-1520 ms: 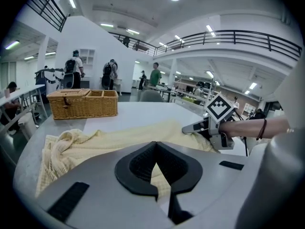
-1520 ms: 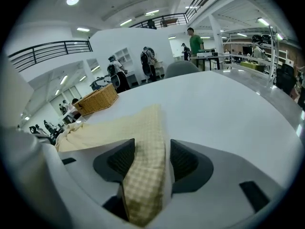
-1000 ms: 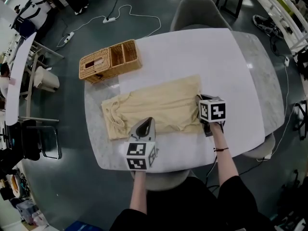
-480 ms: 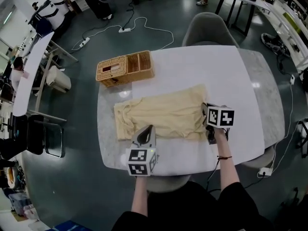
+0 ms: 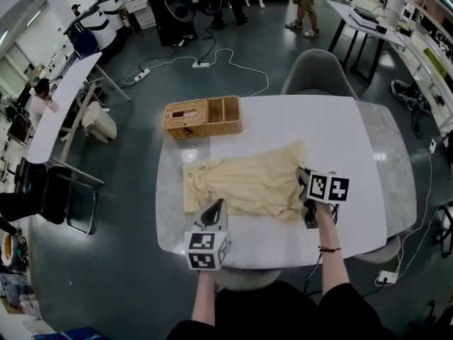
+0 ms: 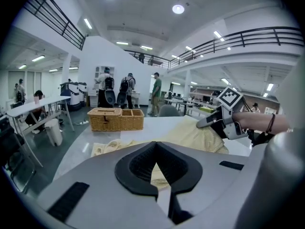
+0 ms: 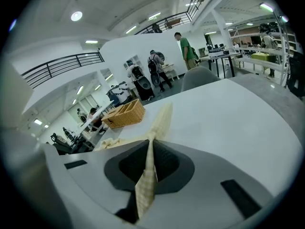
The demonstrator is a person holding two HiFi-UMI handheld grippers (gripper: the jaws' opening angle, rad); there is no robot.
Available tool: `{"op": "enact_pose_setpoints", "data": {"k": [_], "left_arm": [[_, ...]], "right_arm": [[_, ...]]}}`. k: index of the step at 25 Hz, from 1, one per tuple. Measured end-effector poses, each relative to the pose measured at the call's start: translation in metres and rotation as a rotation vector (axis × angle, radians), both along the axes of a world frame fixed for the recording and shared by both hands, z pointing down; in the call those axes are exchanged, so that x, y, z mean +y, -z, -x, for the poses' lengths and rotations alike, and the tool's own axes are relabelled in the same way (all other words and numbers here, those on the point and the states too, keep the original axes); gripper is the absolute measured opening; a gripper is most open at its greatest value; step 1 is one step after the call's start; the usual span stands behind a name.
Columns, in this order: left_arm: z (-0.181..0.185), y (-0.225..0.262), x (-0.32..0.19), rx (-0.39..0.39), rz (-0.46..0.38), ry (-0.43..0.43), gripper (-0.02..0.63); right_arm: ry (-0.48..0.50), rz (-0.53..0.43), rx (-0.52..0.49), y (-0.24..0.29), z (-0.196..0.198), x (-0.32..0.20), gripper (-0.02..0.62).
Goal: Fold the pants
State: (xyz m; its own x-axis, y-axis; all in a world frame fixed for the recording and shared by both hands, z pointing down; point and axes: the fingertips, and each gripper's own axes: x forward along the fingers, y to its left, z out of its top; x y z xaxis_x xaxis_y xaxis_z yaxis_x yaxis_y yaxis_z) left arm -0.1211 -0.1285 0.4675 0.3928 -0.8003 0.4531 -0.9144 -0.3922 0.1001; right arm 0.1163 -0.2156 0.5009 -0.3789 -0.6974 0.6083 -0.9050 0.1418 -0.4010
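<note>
The cream pants (image 5: 248, 183) lie spread across the white table (image 5: 340, 133), waistband end to the left. My left gripper (image 5: 216, 205) is at their near edge; in the left gripper view its jaws (image 6: 158, 173) are closed with cream cloth between them. My right gripper (image 5: 303, 177) holds the right end of the pants. In the right gripper view a strip of the pants (image 7: 159, 123) runs up through the closed gripper (image 7: 148, 175). The right gripper (image 6: 209, 122) also shows in the left gripper view, lifting the cloth's corner.
A wicker basket (image 5: 203, 117) with compartments stands at the table's far left corner. A grey chair (image 5: 318, 76) is tucked in at the far side. Cables lie on the floor beyond, and people stand at the back of the room.
Both grippers have risen a little with the cloth edge they hold. The head view has tilted up, so the table sits lower in the picture.
</note>
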Motion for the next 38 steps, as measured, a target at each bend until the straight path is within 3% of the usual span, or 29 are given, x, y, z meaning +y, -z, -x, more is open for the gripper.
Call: {"op": "enact_pose_setpoints", "data": {"k": [18, 38], "left_arm": [[0.082, 0.003, 0.009, 0.048, -0.006, 0.012, 0.008], [0.157, -0.010, 0.009, 0.080, 0.011, 0.002, 0.008]], "right_arm": [[-0.021, -0.033, -0.061, 0.052, 0.084, 0.002, 0.028], [0.049, -0.079, -0.068, 0.075, 0.199, -0.005, 0.028]]}}
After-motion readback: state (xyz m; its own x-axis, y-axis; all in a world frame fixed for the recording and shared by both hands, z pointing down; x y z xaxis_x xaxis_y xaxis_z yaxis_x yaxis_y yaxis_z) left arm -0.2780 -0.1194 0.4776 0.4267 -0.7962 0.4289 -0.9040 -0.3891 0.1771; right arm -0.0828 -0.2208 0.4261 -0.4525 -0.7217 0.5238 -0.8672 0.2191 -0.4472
